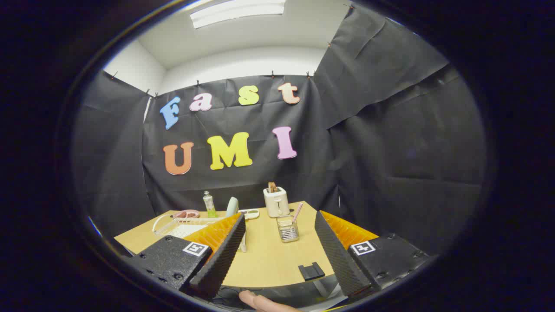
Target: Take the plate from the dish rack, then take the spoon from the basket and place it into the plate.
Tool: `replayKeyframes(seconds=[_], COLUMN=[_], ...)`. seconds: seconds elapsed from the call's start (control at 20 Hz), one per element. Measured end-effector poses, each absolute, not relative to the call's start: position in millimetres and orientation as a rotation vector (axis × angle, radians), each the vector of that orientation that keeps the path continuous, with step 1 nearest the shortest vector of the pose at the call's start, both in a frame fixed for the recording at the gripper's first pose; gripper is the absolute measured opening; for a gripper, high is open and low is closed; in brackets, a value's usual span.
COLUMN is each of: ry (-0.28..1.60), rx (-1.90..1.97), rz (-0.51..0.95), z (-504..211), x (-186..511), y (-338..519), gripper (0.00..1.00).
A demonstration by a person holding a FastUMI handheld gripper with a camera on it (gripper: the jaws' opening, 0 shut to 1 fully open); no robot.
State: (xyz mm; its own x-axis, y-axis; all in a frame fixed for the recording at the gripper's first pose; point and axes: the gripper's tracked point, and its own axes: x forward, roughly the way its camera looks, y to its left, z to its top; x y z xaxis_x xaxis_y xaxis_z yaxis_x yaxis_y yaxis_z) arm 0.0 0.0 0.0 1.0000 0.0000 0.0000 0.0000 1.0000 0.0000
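A white wire dish rack (167,225) sits on the wooden table (264,255), beyond my left finger. A pale plate (232,206) stands on edge at the rack's right end, just past that finger's tip. The small clear basket (288,229) stands between and beyond my fingers, with a pink spoon (297,212) leaning out of it. My gripper (279,216) is open, held above the near table edge with nothing between its fingers.
A cream toaster (276,201) stands behind the basket near the wall. A green bottle (209,204) and a pink bowl (186,213) are by the rack. A small black block (311,271) lies at the near table edge. A fingertip (260,301) shows below my fingers.
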Motion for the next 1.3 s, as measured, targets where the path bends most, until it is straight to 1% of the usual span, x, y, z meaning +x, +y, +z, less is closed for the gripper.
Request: replayKeyframes(seconds=[0.7,0.85,1.1,1.3], ry=[0.020,0.033,0.067,0.115], rx=[-0.063,-0.073,-0.124,-0.184], rz=[0.010,0.041,0.053,0.047], z=[-9,-12,-9,2], x=[28,39,87,149], y=[32,53,87,117], gripper=[1.00,1.00,1.00,1.00])
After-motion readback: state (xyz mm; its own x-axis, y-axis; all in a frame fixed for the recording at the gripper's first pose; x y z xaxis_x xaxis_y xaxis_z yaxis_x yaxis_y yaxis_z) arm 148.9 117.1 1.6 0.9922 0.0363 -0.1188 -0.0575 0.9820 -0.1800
